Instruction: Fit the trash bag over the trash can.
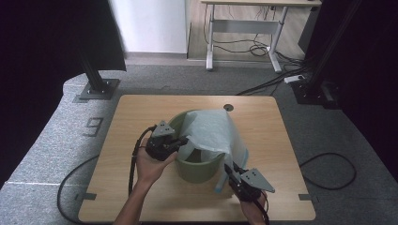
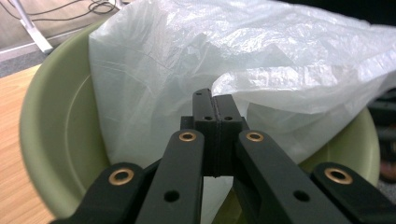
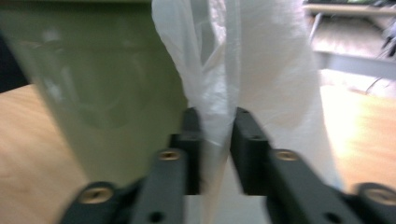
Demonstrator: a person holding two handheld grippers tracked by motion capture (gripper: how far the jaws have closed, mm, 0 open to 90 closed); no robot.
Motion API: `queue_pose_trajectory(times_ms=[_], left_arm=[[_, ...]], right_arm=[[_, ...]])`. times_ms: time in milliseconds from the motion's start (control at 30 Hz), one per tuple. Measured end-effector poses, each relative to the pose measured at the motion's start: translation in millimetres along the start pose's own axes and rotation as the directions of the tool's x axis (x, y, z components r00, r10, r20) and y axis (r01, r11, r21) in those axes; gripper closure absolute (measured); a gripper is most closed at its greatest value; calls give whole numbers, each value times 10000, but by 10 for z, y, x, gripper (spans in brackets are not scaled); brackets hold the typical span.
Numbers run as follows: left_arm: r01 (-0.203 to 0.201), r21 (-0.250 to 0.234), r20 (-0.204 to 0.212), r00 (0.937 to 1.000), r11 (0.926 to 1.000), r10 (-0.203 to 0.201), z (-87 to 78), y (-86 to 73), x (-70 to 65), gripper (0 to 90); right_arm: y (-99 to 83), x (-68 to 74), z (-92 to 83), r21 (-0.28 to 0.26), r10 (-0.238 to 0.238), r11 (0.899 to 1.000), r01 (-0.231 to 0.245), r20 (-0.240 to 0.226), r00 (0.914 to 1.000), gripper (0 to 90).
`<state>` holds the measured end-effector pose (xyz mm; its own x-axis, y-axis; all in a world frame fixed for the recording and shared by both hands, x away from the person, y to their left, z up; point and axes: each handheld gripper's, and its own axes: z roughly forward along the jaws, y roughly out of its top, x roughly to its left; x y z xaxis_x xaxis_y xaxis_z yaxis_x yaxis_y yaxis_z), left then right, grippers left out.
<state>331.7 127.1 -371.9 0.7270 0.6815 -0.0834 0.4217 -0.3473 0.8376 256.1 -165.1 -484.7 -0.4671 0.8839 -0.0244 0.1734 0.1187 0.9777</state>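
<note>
A grey "9" marks the floor off the bench's left edge. Mid-bench stands a round green plastic bin, mouth up, draped with a thin, crinkled translucent bag (trailing toward the near right). The left gripper pinches the bag's edge over the rim; the right gripper stands narrowly apart around its hanging fold.

Setting: a lab or test room. Wooden table stands on grey carpet, with a "9" marked on the floor. Black metal stands bolted to base plates flank it. Loose cables trail across the floor; a height-adjustable desk behind.
</note>
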Motion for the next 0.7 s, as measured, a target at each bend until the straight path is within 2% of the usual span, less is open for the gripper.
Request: queue_pose_trajectory(times_ms=[100,200,267,367,533,600,667,700], left_arm=[[43,-49,-14,10000,10000,-43,-23,-10,24,899],[39,-70,-75,10000,10000,-39,-44,-19,40,899],[78,-50,-174,9998,10000,-79,-57,-31,66,899],[248,-78,-303,9992,9997,-250,-79,-52,141,898],[511,-222,-172,9985,9984,-515,-105,-97,275,891],[590,-203,-79,9982,9980,-592,-106,-115,307,839],[479,-199,256,9985,9987,-474,-124,-120,296,738],[404,-327,241,9989,9986,-396,-147,-119,274,680]], right_arm=[[101,-120,-29,38,-63,10000,62,254,9997,872],[257,-252,-77,-147,-104,9998,112,529,9985,881],[396,-313,-124,-580,-198,9980,242,757,9969,882],[640,-353,-187,-1323,-484,9894,603,912,9947,883],[999,-338,-197,-2047,-856,9737,997,768,9934,883],[1109,-300,-193,-2225,-1091,9674,1206,635,9920,883],[1182,-253,-175,-2201,-1396,9645,1459,439,9892,883],[1198,-232,-159,-2119,-1505,9652,1535,302,9882,883]])
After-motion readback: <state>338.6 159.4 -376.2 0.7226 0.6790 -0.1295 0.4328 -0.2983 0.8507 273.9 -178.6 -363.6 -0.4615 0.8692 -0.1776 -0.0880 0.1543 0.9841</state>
